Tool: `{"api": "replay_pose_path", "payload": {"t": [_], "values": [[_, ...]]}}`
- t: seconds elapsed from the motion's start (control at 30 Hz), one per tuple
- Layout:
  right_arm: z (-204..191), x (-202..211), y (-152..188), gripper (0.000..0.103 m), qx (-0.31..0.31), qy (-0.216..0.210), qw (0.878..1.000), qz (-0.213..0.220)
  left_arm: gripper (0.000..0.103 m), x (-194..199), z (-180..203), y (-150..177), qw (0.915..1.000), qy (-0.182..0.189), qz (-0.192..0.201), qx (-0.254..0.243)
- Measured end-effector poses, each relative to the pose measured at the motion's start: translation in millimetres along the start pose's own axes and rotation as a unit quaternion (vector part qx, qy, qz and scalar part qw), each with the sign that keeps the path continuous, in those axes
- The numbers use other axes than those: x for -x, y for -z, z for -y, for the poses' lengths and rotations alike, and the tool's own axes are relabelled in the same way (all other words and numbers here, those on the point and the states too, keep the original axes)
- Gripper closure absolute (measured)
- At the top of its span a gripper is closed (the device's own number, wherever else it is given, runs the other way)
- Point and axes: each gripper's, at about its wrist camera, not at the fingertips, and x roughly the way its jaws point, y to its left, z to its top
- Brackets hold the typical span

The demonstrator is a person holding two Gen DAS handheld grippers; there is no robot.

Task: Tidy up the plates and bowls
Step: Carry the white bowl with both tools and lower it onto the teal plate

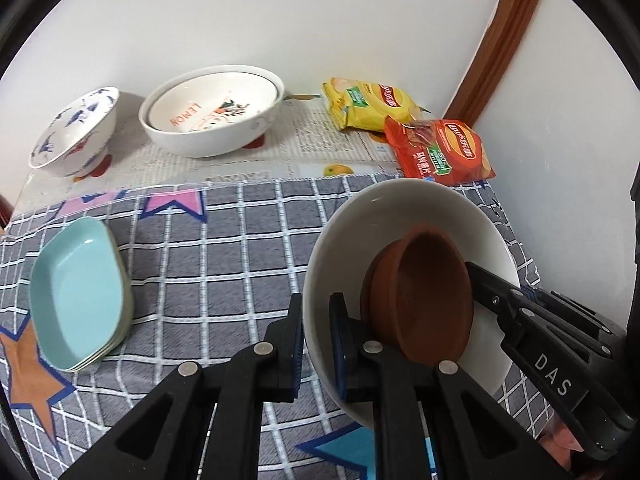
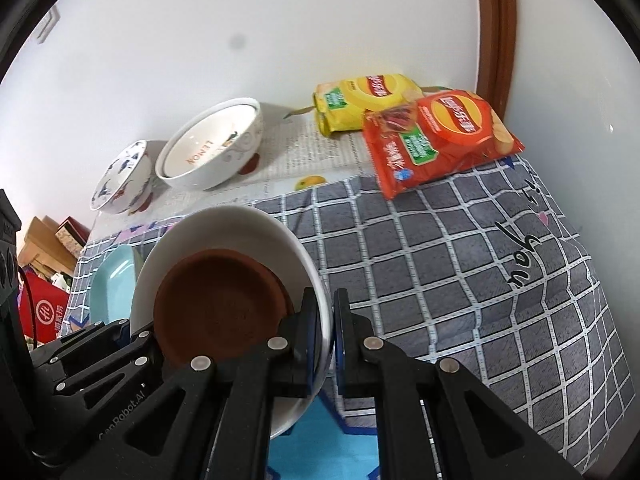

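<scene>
Both wrists: grippers (image 1: 316,344) (image 2: 327,344) seemingly clamping white bowl (image 1: 404,208).

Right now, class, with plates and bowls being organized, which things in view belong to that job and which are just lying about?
Part of the job:
round white bowl
brown clay saucer inside it
stacked pale blue oblong dishes
white "LEMON" bowls
blue-patterned white bowl

Lying about:
yellow crisp packet
red crisp packet
grey checked cloth
</scene>
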Motion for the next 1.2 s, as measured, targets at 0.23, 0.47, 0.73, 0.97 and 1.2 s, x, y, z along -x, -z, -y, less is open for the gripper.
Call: {"api": "replay_pose_path", "payload": {"t": [0.23,0.47,0.73,0.97,1.2], "values": [[-23,6,4,0.095,0.015,-0.006,1.000,0.007,0.091,13,-16,6,0.9999,-0.009,0.008,0.008],[-42,5,6,0.095,0.026,-0.011,1.000,0.008,0.091,19,-34,10,0.9997,-0.013,0.010,0.016],[-59,-1,9,0.095,0.031,-0.020,0.999,0.002,0.091,23,-54,14,0.9994,-0.019,0.010,0.026],[-80,-6,9,0.095,0.042,-0.027,0.999,0.000,0.091,29,-77,15,0.9988,-0.025,0.014,0.038],[-106,-11,8,0.095,0.054,-0.035,0.998,-0.001,0.091,34,-100,14,0.9980,-0.034,0.019,0.050]]}}
